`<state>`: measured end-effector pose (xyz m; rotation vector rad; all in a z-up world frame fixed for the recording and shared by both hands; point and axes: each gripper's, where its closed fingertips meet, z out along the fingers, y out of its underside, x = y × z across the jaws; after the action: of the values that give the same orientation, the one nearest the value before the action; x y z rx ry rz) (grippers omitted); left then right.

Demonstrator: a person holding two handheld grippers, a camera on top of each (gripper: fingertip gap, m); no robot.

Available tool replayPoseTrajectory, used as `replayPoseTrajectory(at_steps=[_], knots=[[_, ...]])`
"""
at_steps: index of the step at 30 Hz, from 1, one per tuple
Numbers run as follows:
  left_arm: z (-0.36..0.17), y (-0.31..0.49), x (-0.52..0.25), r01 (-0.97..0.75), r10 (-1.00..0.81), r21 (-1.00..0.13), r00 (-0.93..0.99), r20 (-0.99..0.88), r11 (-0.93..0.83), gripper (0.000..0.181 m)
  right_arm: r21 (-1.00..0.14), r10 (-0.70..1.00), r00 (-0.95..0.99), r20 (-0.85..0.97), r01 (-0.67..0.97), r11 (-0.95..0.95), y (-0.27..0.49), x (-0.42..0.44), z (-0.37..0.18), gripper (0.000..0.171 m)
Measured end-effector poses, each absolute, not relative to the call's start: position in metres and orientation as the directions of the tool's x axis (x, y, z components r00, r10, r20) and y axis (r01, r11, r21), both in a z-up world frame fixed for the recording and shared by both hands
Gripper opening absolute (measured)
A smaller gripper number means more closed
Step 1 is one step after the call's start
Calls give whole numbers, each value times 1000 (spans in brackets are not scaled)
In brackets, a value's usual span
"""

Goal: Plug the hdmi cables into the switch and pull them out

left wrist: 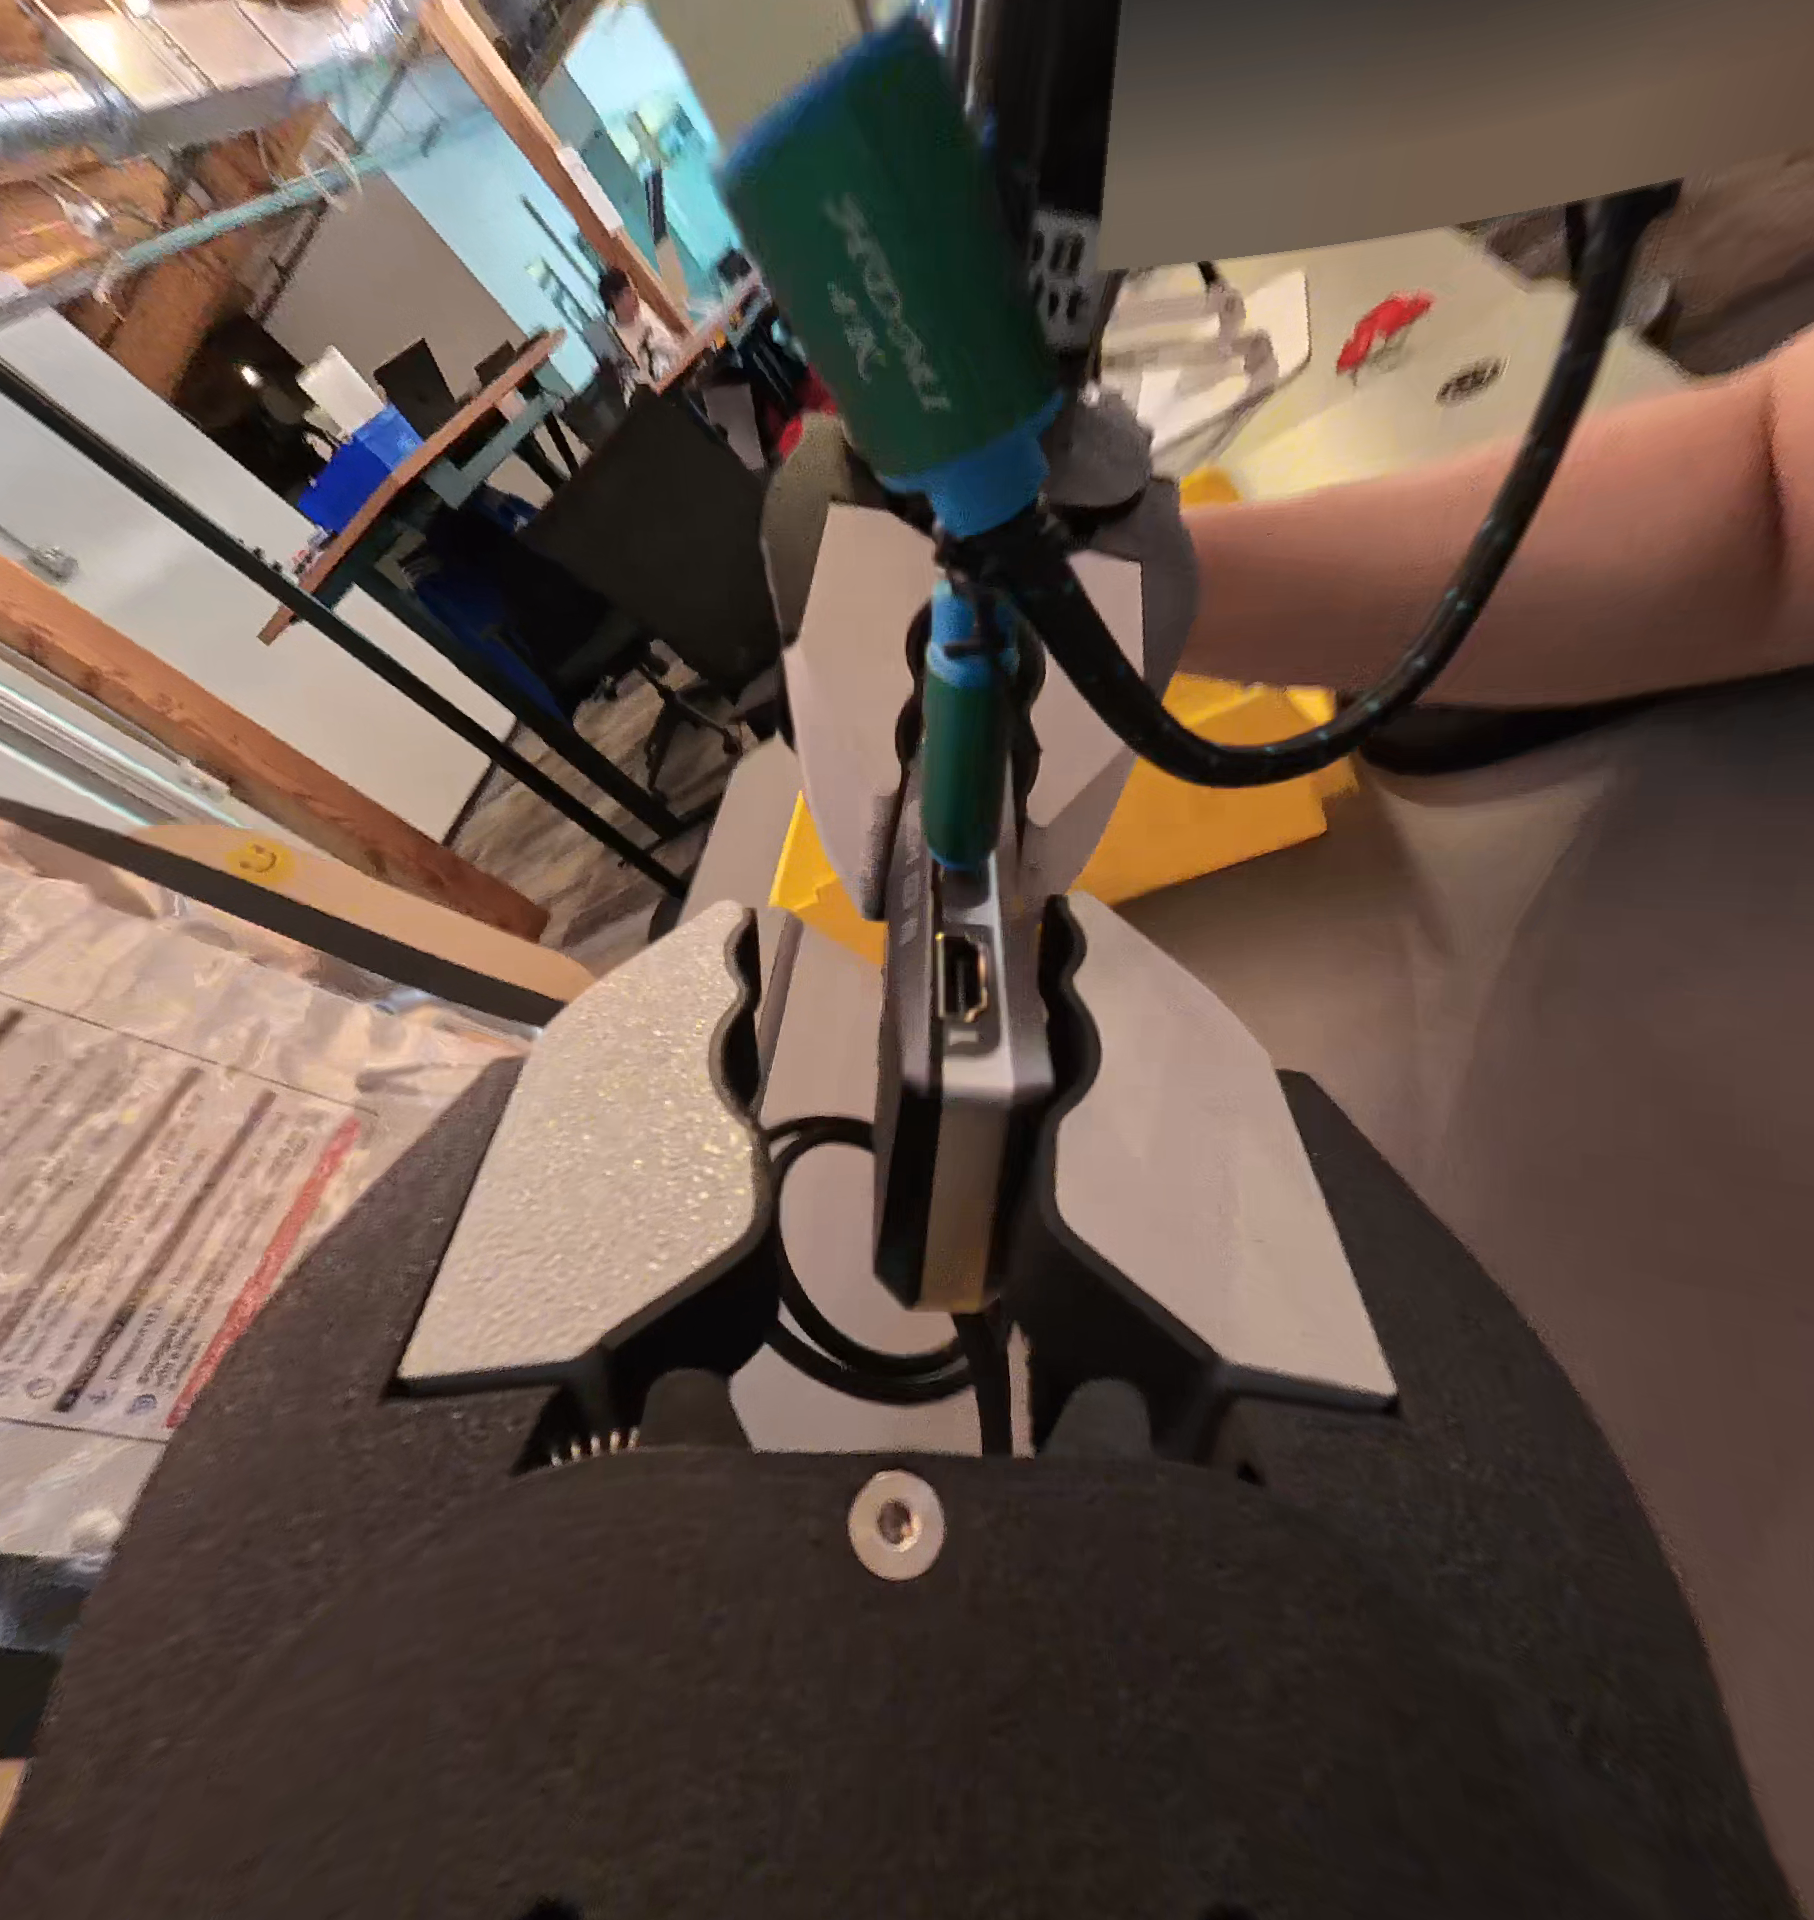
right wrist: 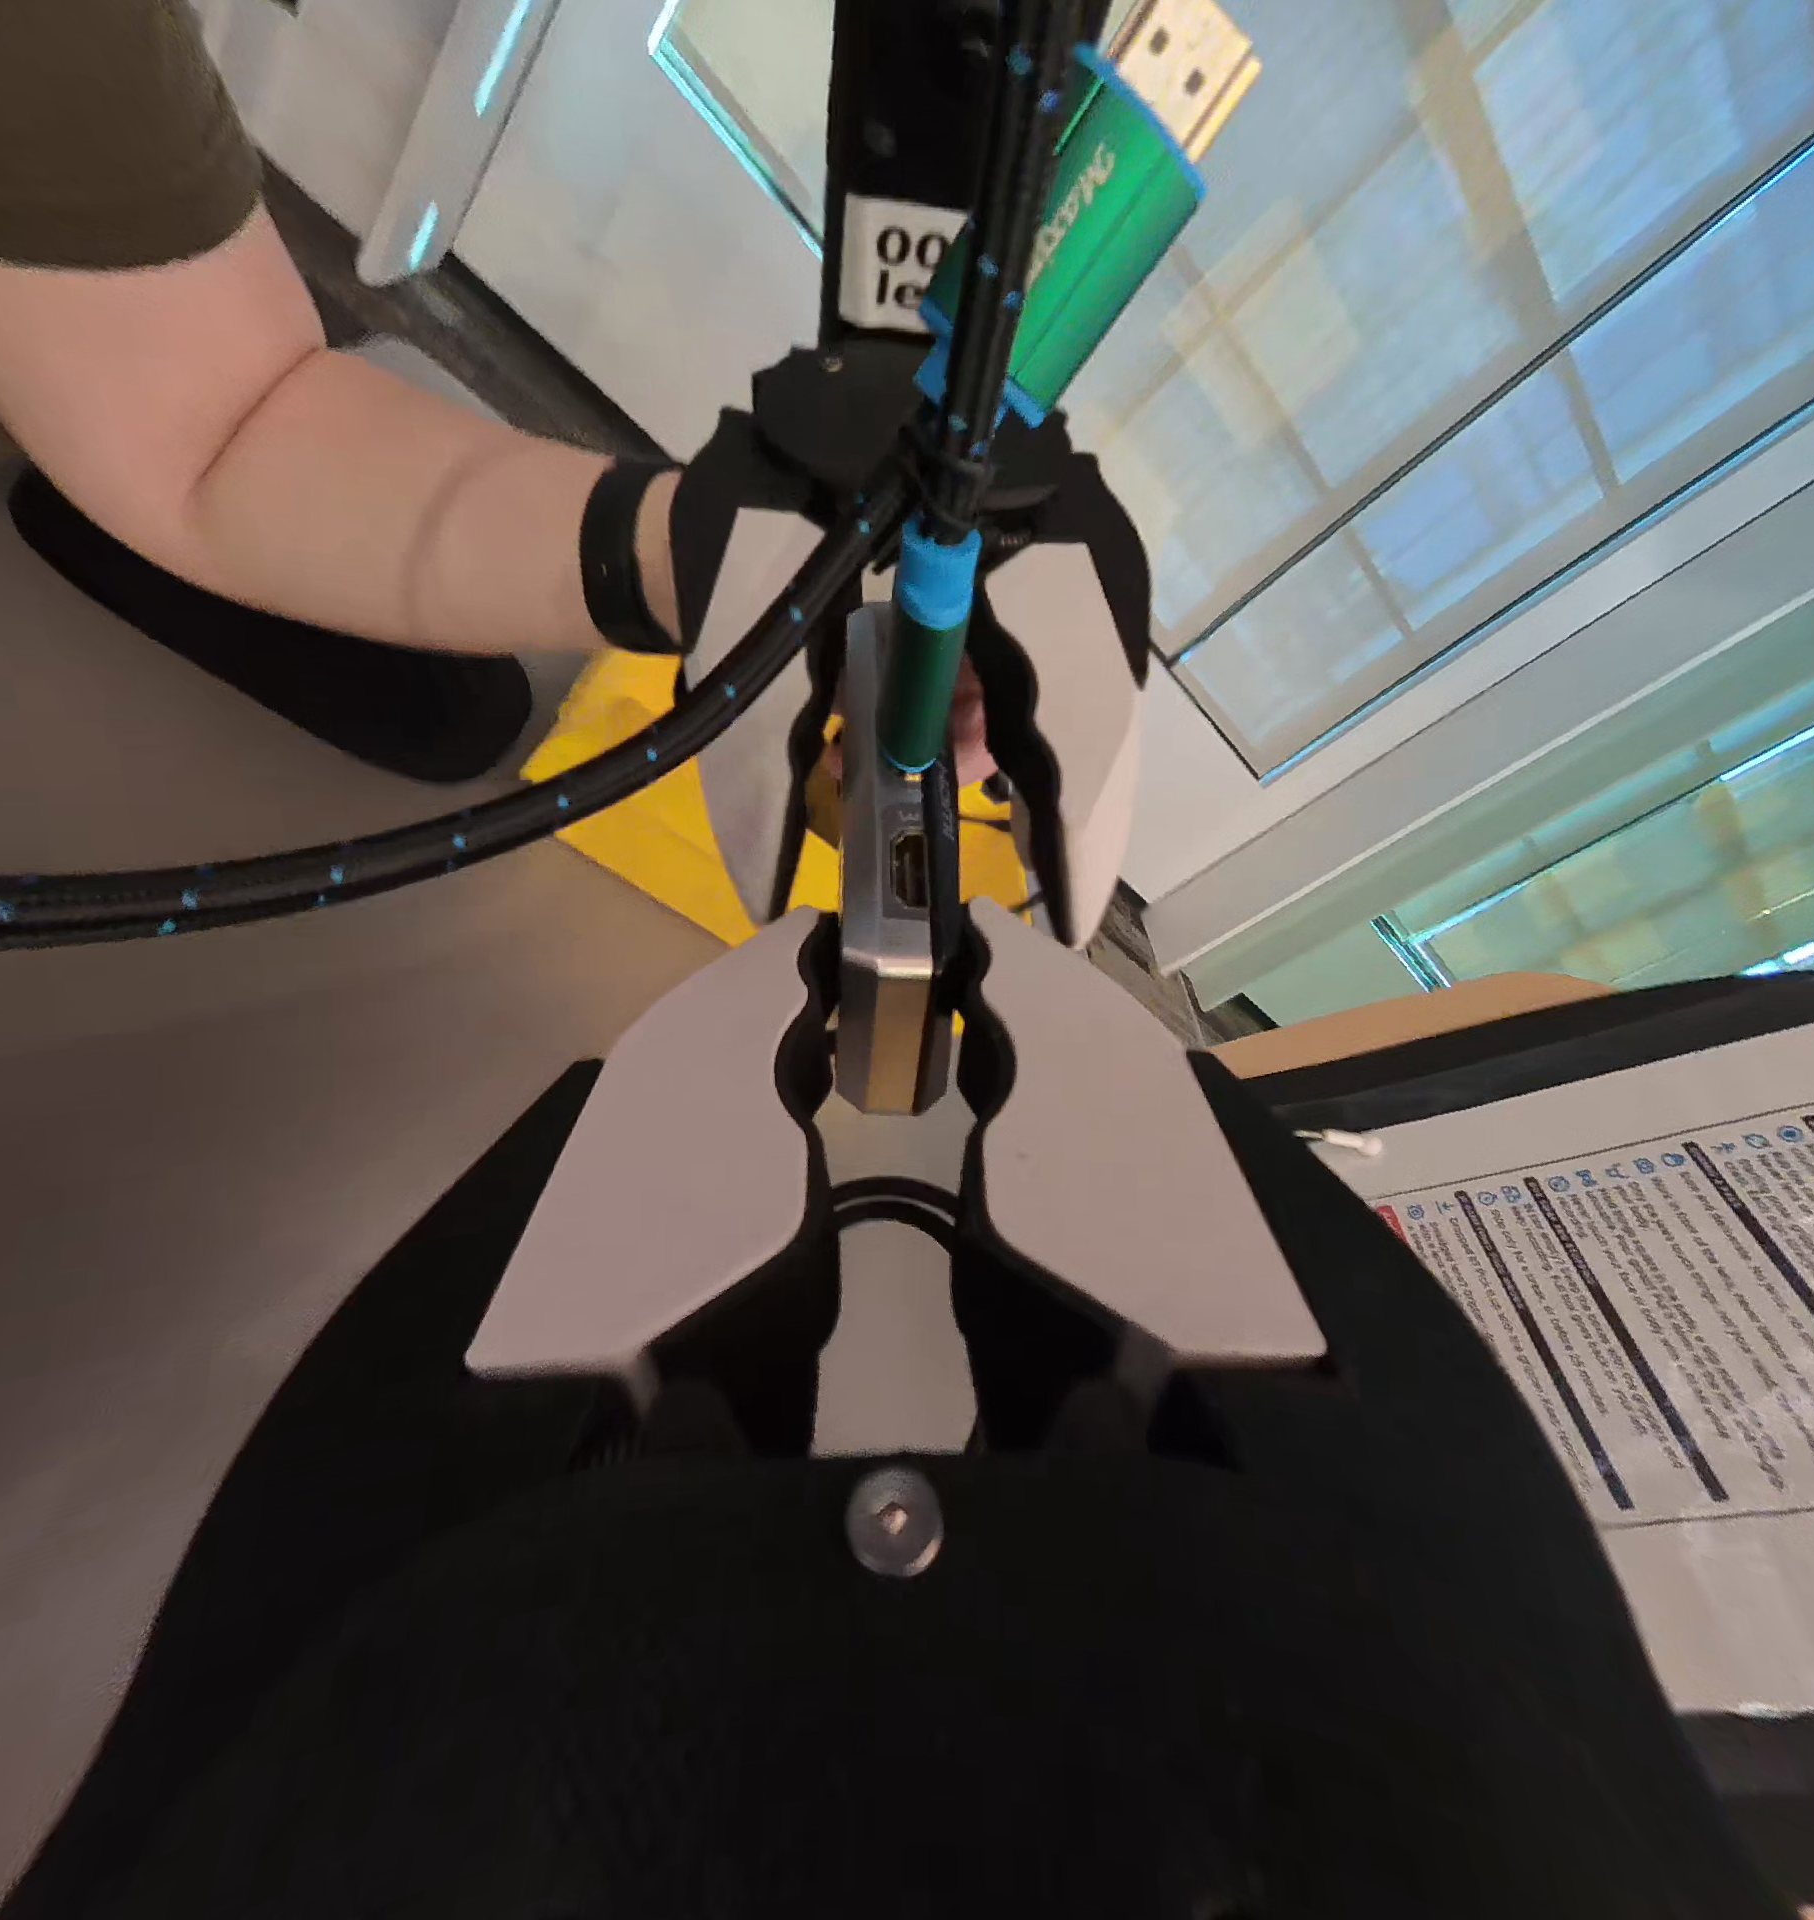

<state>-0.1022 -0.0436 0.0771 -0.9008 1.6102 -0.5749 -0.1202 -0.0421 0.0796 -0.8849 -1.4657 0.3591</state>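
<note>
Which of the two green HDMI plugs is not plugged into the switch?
The upper plug, hanging free and tilted: its gold metal tip is bare. The lower plug sits in a port of the switch.

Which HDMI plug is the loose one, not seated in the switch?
Start at the grey switch and follow the black braided cable upward. The loose plug is at the top of the right wrist view, green with a bare gold tip, unlike the seated plug, whose tip is buried in the switch.

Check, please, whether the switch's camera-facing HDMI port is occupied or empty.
Empty: the port shows its open socket on the switch. One green plug sits in the neighbouring port; the other plug hangs free, gold tip bare.
</note>
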Motion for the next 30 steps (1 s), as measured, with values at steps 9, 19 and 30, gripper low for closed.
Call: replayPoseTrajectory(at_steps=[9, 19, 30], knots=[[68, -40, -100, -244, -727, -694, -78, -682, 678, 26, -661, 651, 151, 744, 315, 681, -35, -113, 76, 24], [64, -39, -97, -264, -576, -550, -27, -817, 792, 30, -608, 602, 132, 787, 327, 724, -35, -110, 70, 22], [62, -38, -107, -287, -656, -615, -71, -751, 735, 22, -595, 586, 134, 799, 314, 740, -40, -115, 72, 22]])
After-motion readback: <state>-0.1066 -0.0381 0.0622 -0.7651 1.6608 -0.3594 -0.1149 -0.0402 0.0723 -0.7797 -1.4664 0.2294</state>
